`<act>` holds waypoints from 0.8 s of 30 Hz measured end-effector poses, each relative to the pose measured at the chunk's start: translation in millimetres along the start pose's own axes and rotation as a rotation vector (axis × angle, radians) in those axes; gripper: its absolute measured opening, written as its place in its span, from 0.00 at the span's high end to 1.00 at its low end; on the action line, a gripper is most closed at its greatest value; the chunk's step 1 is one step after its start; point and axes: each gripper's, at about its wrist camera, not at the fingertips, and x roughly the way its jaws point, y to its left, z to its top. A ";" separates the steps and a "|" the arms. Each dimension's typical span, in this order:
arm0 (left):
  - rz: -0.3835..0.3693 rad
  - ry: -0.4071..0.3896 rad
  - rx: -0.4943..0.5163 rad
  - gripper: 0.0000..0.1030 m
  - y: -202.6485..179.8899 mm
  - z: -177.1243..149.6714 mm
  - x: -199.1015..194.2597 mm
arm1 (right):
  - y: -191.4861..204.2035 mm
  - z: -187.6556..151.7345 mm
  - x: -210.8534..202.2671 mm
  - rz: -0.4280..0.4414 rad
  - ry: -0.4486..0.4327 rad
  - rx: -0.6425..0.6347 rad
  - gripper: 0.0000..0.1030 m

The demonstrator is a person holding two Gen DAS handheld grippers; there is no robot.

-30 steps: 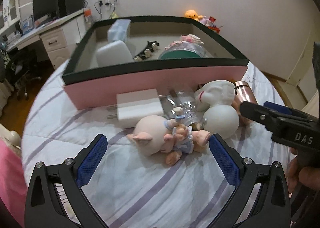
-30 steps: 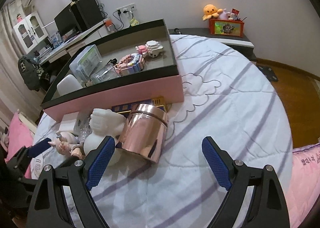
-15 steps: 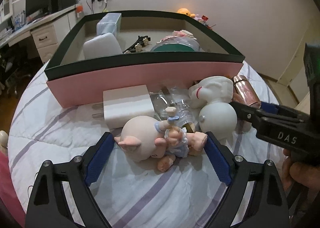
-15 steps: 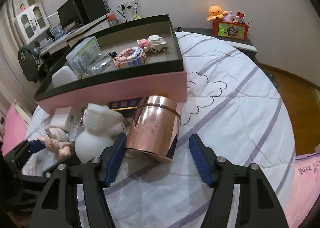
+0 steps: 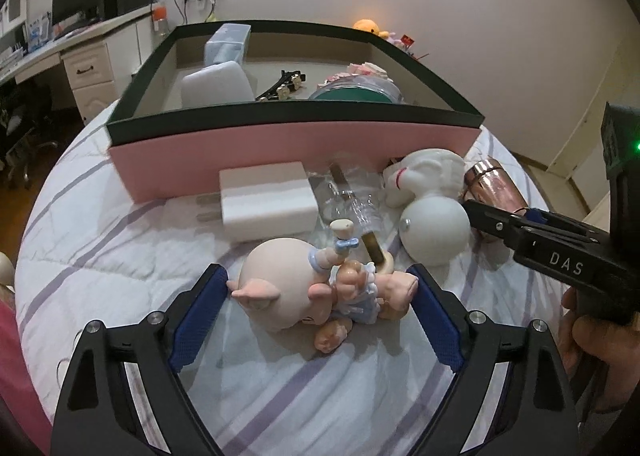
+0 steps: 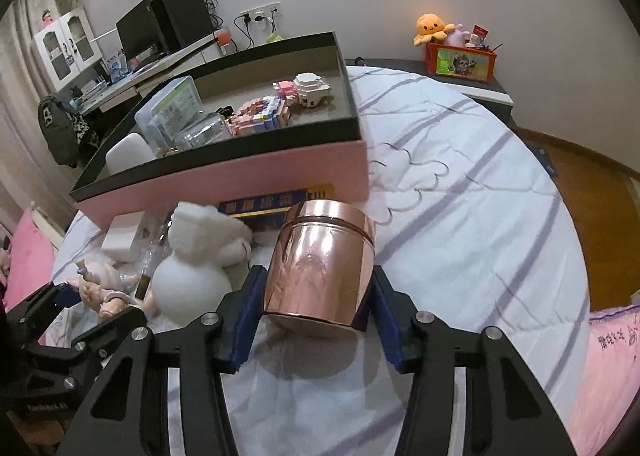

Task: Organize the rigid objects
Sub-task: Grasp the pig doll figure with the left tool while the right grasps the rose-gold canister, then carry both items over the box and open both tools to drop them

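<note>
A pink pig doll [image 5: 316, 292] lies on the striped bedspread between the blue pads of my left gripper [image 5: 320, 316]; the pads touch its ear and foot. A rose-gold metal canister [image 6: 320, 264] lies on its side on the bed, and my right gripper [image 6: 316, 320] is shut on its base. The canister also shows in the left wrist view [image 5: 494, 185], behind the right gripper's finger. A pink box with a dark rim [image 5: 280, 135] stands just beyond, holding several items.
A white charger block [image 5: 266, 203], a clear plastic bag [image 5: 352, 195] and a white bulbous figurine [image 5: 434, 211] lie between doll and box. A blue and yellow booklet [image 6: 276, 203] rests against the box. A desk with monitors stands far left; wooden floor lies at right.
Both grippers moved forward and narrowed. The left pads now flank and touch the pig doll; the right pads closed onto the canister.
</note>
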 end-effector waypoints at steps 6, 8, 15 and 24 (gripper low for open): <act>0.018 -0.016 -0.024 0.12 12.4 -5.9 -17.4 | -0.3 -2.2 -18.5 0.031 -0.016 0.013 0.53; 0.025 -0.029 -0.032 0.12 16.1 -5.4 -23.8 | 3.8 0.9 -26.1 0.041 -0.032 0.006 0.53; 0.039 -0.073 -0.043 0.12 26.0 1.6 -38.6 | 18.1 2.5 -23.4 0.024 -0.012 -0.047 0.53; 0.029 -0.055 -0.045 0.12 26.5 -1.7 -33.5 | 27.0 -13.4 4.4 -0.003 0.078 -0.091 0.53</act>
